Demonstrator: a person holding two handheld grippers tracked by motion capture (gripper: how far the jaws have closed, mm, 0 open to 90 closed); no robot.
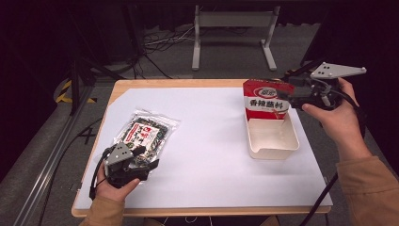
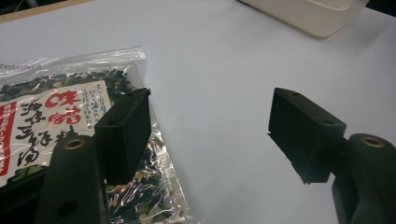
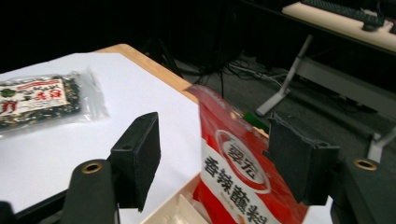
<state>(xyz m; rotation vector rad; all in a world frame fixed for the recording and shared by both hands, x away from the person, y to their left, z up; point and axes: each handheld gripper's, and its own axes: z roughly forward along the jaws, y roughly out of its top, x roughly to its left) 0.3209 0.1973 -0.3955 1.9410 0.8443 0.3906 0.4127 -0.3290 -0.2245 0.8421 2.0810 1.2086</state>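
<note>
On the surface [image 1: 207, 155], which is covered with a white sheet, there are two things in hand: a clear packet of dried seaweed [image 1: 147, 134] on the left side and a red seasoning pouch [image 1: 266, 100] on the right side.

The red seasoning pouch stands upright in the far end of a cream plastic tray [image 1: 273, 139], leaning a little against the tray's far wall. The right gripper [image 1: 301, 95] is at the right edge of this pouch, above the tray, held in the person's right hand [image 1: 336, 115]. In the right gripper view, its jaws stand wide. The pouch [image 3: 243, 172] is between them, close to the right-hand jaw, but the pads do not press on it, and the left-hand jaw is clearly apart from it.

The packet of dried seaweed lies flat on the white sheet, with its red and white label facing up. The left gripper [image 1: 141, 157] is at the near end of this packet, held low in the person's left hand [image 1: 115, 186]. In the left gripper view the jaws are also wide apart. One jaw is over the edge of the packet [image 2: 60, 116], the other is over the bare white sheet, and nothing is clamped between them.

The tray and the packet are well apart from each other.
</note>
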